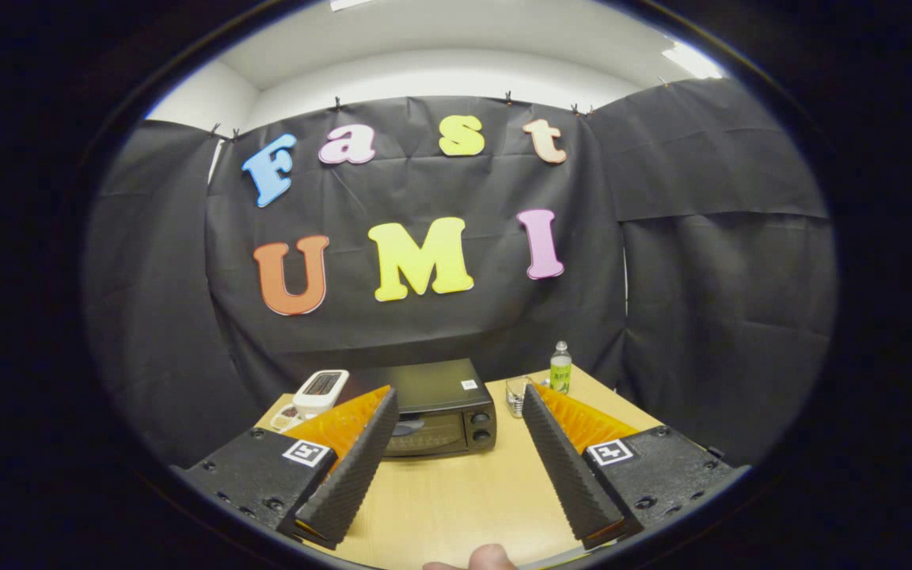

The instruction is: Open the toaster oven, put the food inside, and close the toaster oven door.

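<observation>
A black toaster oven [442,408] stands on the wooden table [456,491], its glass door closed and two knobs on its right side. It sits beyond my fingers, partly hidden by the left finger. My gripper [460,396] is open, held high above the table with nothing between its fingers. A small plate with food [288,416] peeks out left of the oven, mostly hidden behind the left finger.
A white toaster [321,392] stands left of the oven. A clear glass [516,396] and a green-labelled bottle [560,368] stand to the oven's right near the table's back edge. A fingertip [488,558] of a person shows below the fingers.
</observation>
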A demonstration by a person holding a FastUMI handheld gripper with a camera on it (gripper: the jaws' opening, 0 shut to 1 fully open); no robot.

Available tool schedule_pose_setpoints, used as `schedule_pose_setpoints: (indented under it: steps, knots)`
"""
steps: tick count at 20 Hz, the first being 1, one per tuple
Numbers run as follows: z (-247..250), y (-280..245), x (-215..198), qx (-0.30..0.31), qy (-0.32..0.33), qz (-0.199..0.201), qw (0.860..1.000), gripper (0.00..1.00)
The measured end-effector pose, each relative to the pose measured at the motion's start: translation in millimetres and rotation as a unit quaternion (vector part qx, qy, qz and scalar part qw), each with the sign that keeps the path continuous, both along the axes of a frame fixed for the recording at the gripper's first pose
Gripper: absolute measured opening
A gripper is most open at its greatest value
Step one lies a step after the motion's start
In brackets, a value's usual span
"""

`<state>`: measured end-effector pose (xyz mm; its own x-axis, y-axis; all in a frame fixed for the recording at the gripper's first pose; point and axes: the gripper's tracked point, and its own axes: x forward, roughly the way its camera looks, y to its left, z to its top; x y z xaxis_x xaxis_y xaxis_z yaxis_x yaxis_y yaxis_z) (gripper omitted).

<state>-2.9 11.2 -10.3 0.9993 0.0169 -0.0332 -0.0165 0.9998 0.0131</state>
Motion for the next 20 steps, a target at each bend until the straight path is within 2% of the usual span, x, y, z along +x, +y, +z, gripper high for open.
schedule_pose_setpoints:
  steps: [14, 17, 20]
  knots:
    - [-16.8, -9.0, 2.4, -0.003, 0.019, -0.017, 1.0, 1.0]
    - [-22.5, -6.6, 11.4, 0.002, 0.028, -0.015, 0.999, 1.0]
    - [-30.2, 7.5, 28.2, 0.002, 0.045, 0.004, 0.999, 1.0]
